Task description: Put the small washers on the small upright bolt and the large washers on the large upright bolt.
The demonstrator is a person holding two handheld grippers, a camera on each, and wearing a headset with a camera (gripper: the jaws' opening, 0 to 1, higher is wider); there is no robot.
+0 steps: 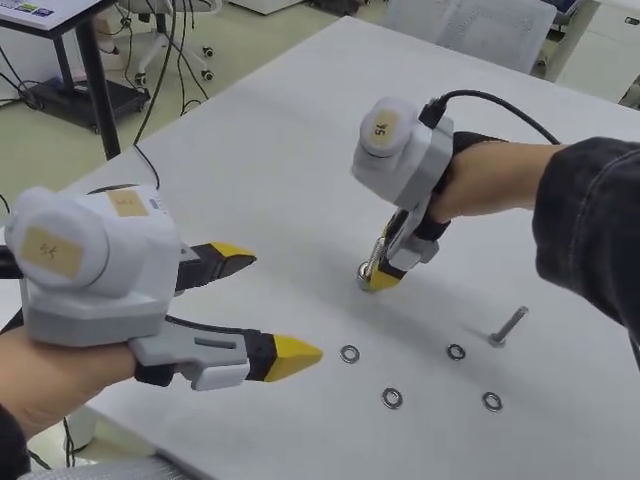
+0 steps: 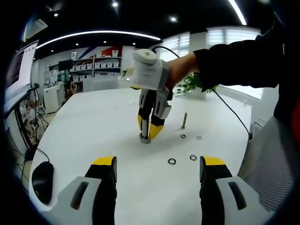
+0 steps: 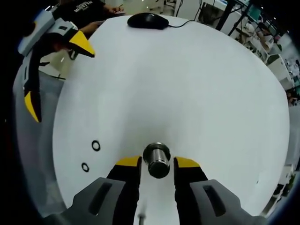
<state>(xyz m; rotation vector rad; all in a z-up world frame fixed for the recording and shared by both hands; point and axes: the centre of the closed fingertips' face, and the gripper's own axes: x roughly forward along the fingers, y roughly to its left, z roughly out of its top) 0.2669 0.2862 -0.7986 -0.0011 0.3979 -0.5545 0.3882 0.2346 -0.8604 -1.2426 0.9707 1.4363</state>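
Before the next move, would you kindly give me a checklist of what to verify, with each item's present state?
1. Large bolt upright between the right tool's jaws: ok.
2. Small bolt standing on the table, clear of both tools: ok.
3. Left tool open and holding nothing, ready to pick: ok.
4. Four washers lying flat and apart from one another: ok.
5. Which washers are small and which large: cannot tell.
6. Washers already on the bolts: not ok, none is on either bolt.
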